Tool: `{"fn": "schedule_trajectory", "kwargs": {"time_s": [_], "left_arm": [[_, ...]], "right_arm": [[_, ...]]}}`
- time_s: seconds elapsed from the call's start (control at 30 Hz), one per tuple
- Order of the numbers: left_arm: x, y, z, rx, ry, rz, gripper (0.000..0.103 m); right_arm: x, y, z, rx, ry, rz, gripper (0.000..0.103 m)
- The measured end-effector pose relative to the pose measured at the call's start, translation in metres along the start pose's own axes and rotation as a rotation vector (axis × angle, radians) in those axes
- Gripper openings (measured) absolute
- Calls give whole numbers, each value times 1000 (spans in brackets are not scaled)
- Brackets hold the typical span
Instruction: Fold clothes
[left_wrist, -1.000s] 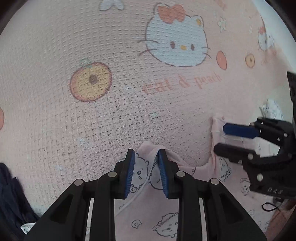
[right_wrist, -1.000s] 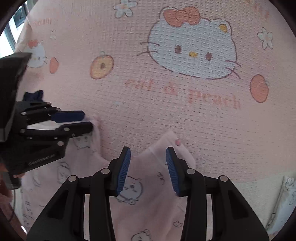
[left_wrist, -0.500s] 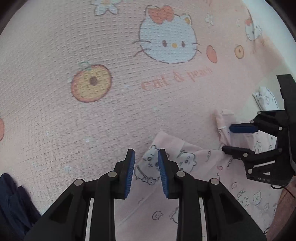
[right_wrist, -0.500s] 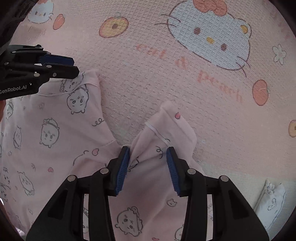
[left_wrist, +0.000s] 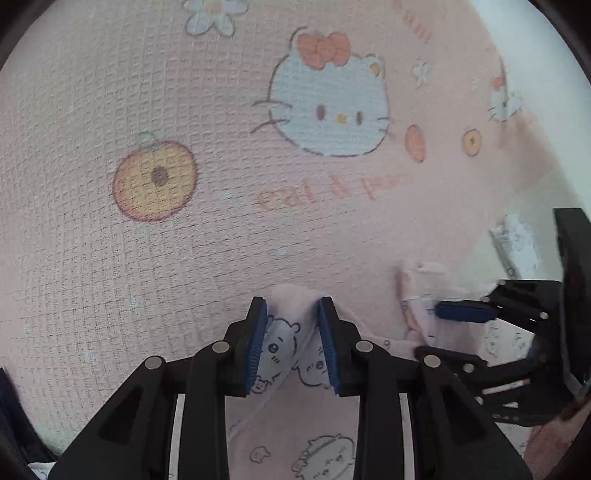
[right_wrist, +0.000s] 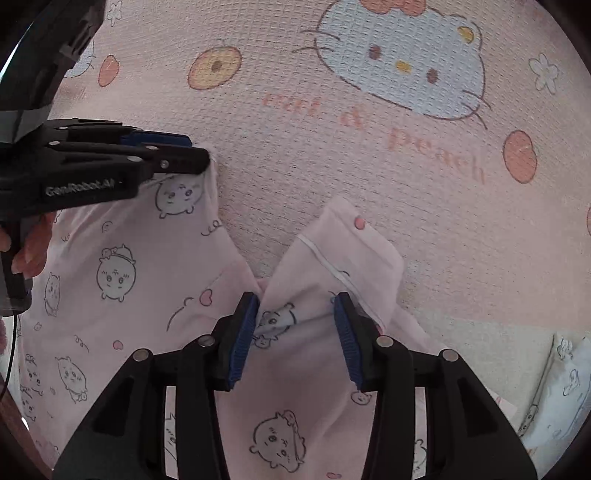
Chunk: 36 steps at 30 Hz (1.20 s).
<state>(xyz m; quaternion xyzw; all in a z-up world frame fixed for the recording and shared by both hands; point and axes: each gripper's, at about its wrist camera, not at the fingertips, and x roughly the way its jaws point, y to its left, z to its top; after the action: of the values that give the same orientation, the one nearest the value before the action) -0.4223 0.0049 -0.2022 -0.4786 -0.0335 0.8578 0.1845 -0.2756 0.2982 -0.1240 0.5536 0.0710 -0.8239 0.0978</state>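
One garment (right_wrist: 122, 280) between two grippers (left_wrist: 291, 314) (right_wrist: 295, 325)

Garment (right_wrist: 155, 295) lay on blanket (right_wrist: 332, 155), bunched btwn right gripper (right_wrist: 295, 332) fingers (right_wrist: 242, 339); left gripper (right_wrist: 184, 153) at far-left corner.

Under me spreads a pink waffle-weave blanket (left_wrist: 229, 236) printed with a cartoon cat (left_wrist: 328, 110), peaches and lettering.
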Motion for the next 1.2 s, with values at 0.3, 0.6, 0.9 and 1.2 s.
{"fn": "schedule_trajectory", "kwargs": {"time_s": [0.3, 0.6, 0.9, 1.2], "left_arm": [[24, -3, 18, 6, 96, 113, 32], [15, 5, 24, -67, 39, 220, 42], [8, -48, -11, 169, 130, 209, 42], [1, -73, -1, 149, 163, -91, 40]], "right_arm": [[27, 13, 37, 20, -41, -33, 46], [13, 24, 2, -68, -16, -19, 43], [-20, -13, 4, 124, -161, -68, 44], [-26, -96, -43, 223, -49, -144, 56]]}}
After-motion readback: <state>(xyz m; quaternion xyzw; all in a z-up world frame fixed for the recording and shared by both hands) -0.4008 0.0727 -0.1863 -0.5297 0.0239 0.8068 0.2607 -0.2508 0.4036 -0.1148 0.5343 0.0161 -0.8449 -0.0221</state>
